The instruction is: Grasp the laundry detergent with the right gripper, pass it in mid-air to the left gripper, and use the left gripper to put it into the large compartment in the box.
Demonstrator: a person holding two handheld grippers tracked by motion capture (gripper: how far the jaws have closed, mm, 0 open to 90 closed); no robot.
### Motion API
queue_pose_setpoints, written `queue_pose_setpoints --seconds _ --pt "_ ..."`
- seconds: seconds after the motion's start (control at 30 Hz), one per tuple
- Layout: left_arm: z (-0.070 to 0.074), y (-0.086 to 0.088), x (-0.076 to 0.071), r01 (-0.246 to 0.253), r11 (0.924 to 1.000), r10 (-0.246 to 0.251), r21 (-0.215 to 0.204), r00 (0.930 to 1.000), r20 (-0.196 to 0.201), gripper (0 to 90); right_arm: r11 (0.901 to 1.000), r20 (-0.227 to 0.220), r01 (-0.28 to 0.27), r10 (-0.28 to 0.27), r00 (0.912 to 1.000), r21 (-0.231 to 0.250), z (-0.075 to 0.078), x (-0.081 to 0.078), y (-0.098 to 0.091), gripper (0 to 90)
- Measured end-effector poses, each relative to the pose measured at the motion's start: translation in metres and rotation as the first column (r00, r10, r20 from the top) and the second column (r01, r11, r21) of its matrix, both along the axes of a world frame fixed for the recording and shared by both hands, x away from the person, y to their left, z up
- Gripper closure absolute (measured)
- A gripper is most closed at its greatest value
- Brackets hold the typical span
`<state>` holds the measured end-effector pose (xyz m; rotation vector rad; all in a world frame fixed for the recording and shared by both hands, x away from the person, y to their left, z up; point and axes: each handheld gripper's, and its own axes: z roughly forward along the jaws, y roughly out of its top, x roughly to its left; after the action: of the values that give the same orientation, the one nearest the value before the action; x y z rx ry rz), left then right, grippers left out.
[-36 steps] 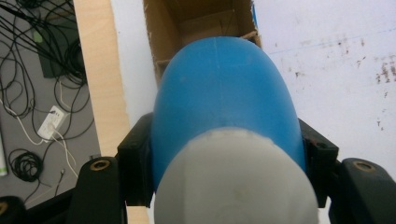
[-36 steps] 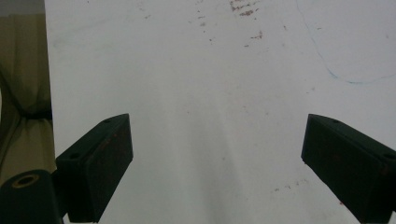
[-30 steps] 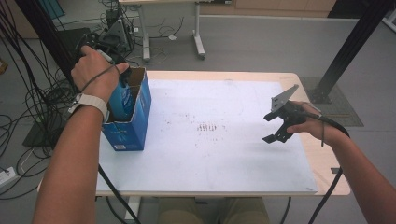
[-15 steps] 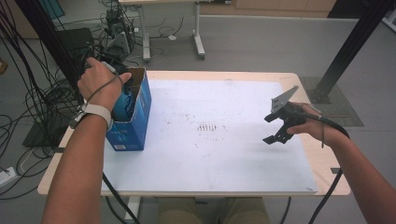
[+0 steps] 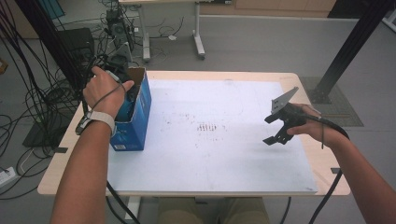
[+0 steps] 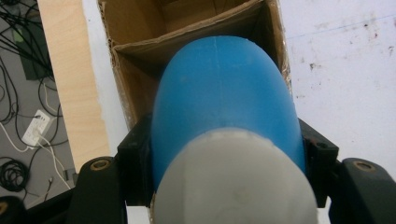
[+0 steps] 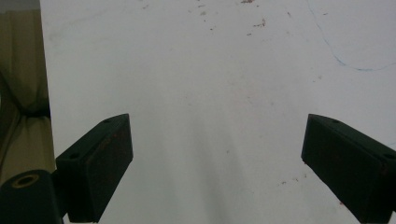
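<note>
An open blue cardboard box (image 5: pixel 138 122) stands at the table's left edge; its brown inside (image 6: pixel 140 28) shows in the left gripper view. My left gripper (image 5: pixel 120 83) is over the box's opening, largely covered by the hand. Its jaws (image 6: pixel 226 158) are shut on a blue rounded object with a whitish end (image 6: pixel 224 102), a sliver of which shows under the hand (image 5: pixel 124 110). At the right, my right gripper (image 5: pixel 270 130) hovers open above the white sheet (image 5: pixel 210 154), with nothing between its fingers (image 7: pixel 224 168).
The white sheet (image 7: pixel 210 70) covers most of the wooden tabletop (image 5: pixel 322 158) and carries small dark specks near its middle. Bundles of cables (image 5: pixel 42 107) hang and lie left of the table. Another desk's legs (image 5: pixel 198 32) stand behind, and a black post (image 5: pixel 345 51) rises at the right.
My left hand has shifted slightly toward the near side over the box, still holding the blue object. The right gripper has stayed put.
</note>
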<state>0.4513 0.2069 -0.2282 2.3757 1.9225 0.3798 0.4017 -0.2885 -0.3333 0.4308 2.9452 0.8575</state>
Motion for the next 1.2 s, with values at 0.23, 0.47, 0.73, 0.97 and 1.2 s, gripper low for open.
queue_pose_setpoints --seconds 0.23,0.47,0.73,0.97,1.2 --pt "-0.013 0.002 0.0 0.002 1.0 -0.002 -0.002 0.9999 -0.013 37.2 1.0 -0.004 0.003 -0.003 1.0 0.001 -0.001 0.0 0.001 8.8" --pt "-0.026 0.006 -0.001 0.003 1.0 -0.003 0.004 0.9997 -0.025 37.2 1.0 -0.008 0.007 -0.007 0.9999 -0.002 -0.003 -0.001 -0.001 8.8" --pt "-0.036 0.007 -0.001 0.004 1.0 -0.004 0.0 0.9995 -0.032 37.2 1.0 -0.009 0.005 -0.005 0.9999 0.001 -0.003 0.0 0.0 8.7" --pt "-0.044 0.009 -0.002 0.002 1.0 -0.002 -0.002 0.9992 -0.041 37.1 1.0 -0.015 0.008 -0.008 0.9999 -0.002 -0.004 -0.001 -0.001 8.7" --pt "-0.045 0.01 -0.002 0.0 1.0 0.0 -0.006 0.9993 -0.037 37.1 0.9999 -0.012 0.011 -0.011 0.9999 -0.003 -0.004 -0.001 -0.002 8.7"
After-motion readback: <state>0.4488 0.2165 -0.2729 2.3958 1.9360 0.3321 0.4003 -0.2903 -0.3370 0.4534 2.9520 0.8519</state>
